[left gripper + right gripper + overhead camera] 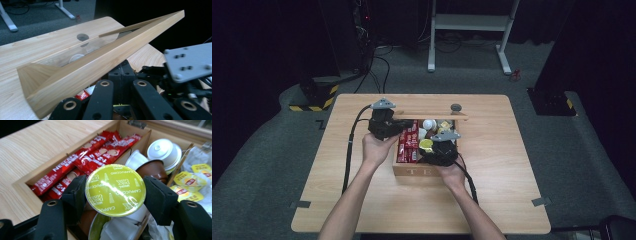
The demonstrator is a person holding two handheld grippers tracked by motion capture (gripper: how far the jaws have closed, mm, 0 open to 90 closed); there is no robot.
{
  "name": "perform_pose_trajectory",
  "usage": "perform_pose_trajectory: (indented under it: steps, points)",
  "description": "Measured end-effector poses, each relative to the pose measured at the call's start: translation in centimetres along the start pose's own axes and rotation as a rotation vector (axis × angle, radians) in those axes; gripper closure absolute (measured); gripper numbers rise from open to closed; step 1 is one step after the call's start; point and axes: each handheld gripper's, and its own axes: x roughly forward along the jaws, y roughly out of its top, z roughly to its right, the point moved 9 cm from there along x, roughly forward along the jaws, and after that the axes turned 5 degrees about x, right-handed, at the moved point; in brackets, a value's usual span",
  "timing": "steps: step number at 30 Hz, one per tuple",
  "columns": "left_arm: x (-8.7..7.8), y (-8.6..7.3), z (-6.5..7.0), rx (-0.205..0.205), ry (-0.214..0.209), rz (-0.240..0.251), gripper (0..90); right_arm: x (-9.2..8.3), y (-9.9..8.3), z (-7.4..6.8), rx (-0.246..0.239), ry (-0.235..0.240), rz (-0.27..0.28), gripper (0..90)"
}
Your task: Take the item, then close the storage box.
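The high view looks forward and down from above the person's side, taking in the whole table (362, 210) and the floor beyond. The left gripper view sits low and close under the box's raised lid (100, 60), facing across the tabletop. The right gripper view looks down into the box (27, 182) from very near — all 3 share that box.

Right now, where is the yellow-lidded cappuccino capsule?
The cappuccino capsule sits between the right gripper fingers, over the wooden box's middle compartment, with red coffee sticks to its left; in the high view it is mid-box.
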Motion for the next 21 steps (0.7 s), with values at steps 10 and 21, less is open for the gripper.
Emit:
perform_pose_trajectory:
  steps: [10, 21]
  points:
    - [0.2, -0.1, 0.1, 0.003, -0.004, 0.012, 90.0, -1.6, -0.3, 1.4, 0.013, -0.014, 0.011, 37.8]
    - [0.3, -0.1, 0.2, 0.008, -0.004, 0.008, 90.0, -2.8, 0.2, 2.4, 0.037, 0.011, 0.042, 37.9]
